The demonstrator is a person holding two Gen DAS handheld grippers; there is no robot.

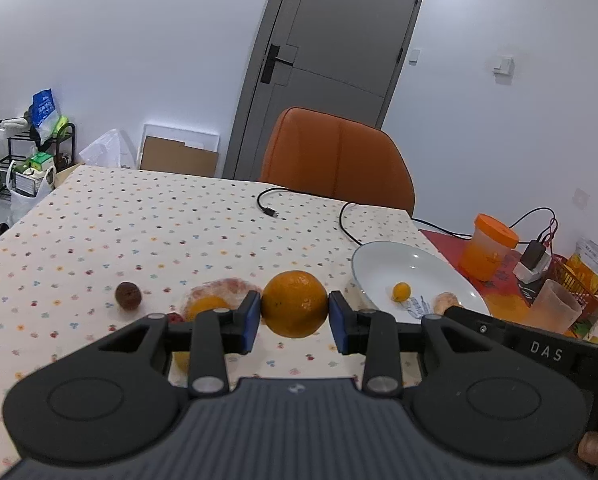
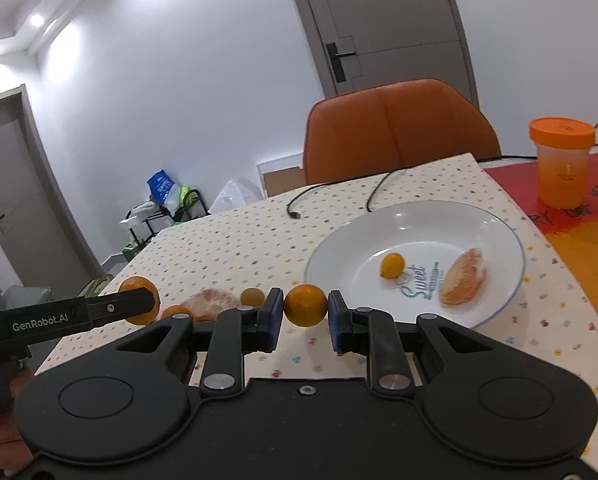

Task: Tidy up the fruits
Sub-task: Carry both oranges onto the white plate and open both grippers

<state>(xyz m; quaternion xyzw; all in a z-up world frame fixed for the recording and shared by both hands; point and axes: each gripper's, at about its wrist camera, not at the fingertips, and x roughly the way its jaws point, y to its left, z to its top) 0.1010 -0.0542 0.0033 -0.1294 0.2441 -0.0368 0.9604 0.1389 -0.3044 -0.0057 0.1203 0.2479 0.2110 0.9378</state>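
Jaws of both grippers are grasping: left [image 1: 294, 317] an orange [image 1: 294, 304], right [image 2: 304, 319] a smaller orange [image 2: 305, 305].

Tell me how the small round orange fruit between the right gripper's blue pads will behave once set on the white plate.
The small round orange fruit looks smooth and near spherical, so it will likely roll. The white plate dishes inward, which should probably keep it in. It looks firm between the right gripper pads, so hardly fragile.
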